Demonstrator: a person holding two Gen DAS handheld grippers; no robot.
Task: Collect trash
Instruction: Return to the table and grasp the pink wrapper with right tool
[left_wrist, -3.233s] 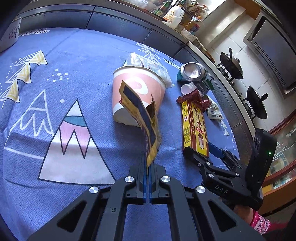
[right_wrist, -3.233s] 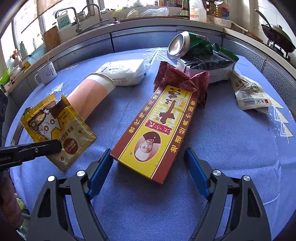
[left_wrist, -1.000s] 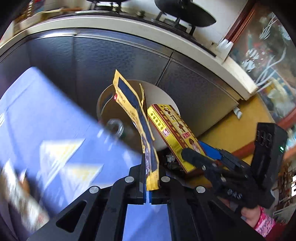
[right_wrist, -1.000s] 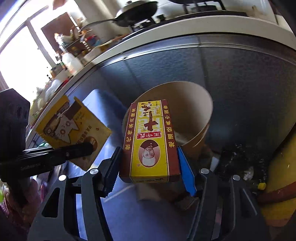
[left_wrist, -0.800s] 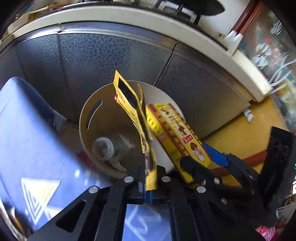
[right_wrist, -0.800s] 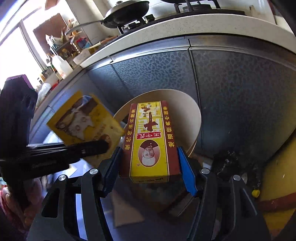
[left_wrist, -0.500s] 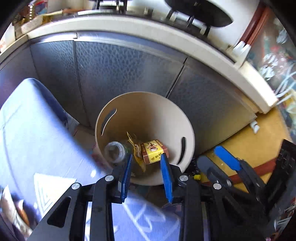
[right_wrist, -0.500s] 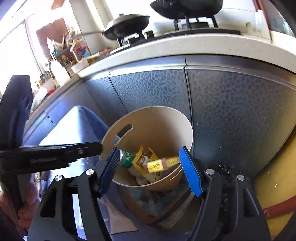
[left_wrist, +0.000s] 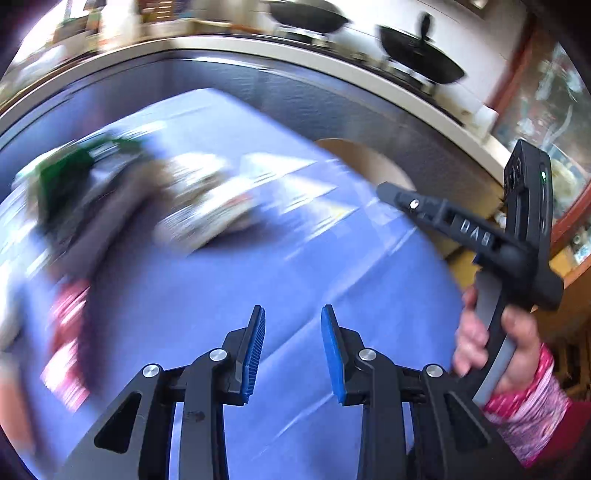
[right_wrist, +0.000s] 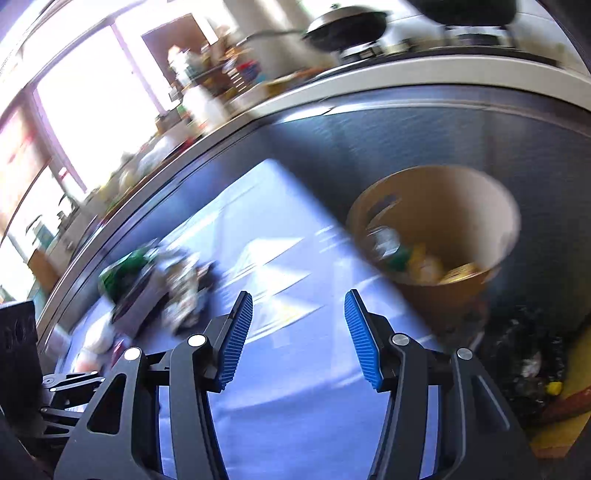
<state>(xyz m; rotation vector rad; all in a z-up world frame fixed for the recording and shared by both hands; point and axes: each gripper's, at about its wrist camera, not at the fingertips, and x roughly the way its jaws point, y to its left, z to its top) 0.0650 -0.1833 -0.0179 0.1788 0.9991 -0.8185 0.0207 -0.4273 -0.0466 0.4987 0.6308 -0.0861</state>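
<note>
A: Where is the trash?

B: One part lies in the bin (right_wrist: 436, 229), a tan round container with a slot handle, standing on the floor against the dark cabinet front (right_wrist: 424, 140). Yellow and green items show inside; blur hides their detail. The remaining trash (left_wrist: 110, 206) lies in a loose pile on the blue surface (left_wrist: 229, 288) – a green item, pale wrappers and a red-and-white packet, all smeared by motion.

A: State of the left gripper (left_wrist: 291, 347)?

B: Jaws parted, blue pads apart, nothing between them. The jaws have just been opening. It hangs over bare cloth, the pile up and to its left.

A: And the right gripper (right_wrist: 297, 336)?

B: Also parted and empty – its jaws have just been closing somewhat, with no object between them. It points over the surface edge, the bin up and to its right. In the left view a hand (left_wrist: 491, 350) in a pink patterned sleeve (left_wrist: 532, 410) grips its handle.
</note>
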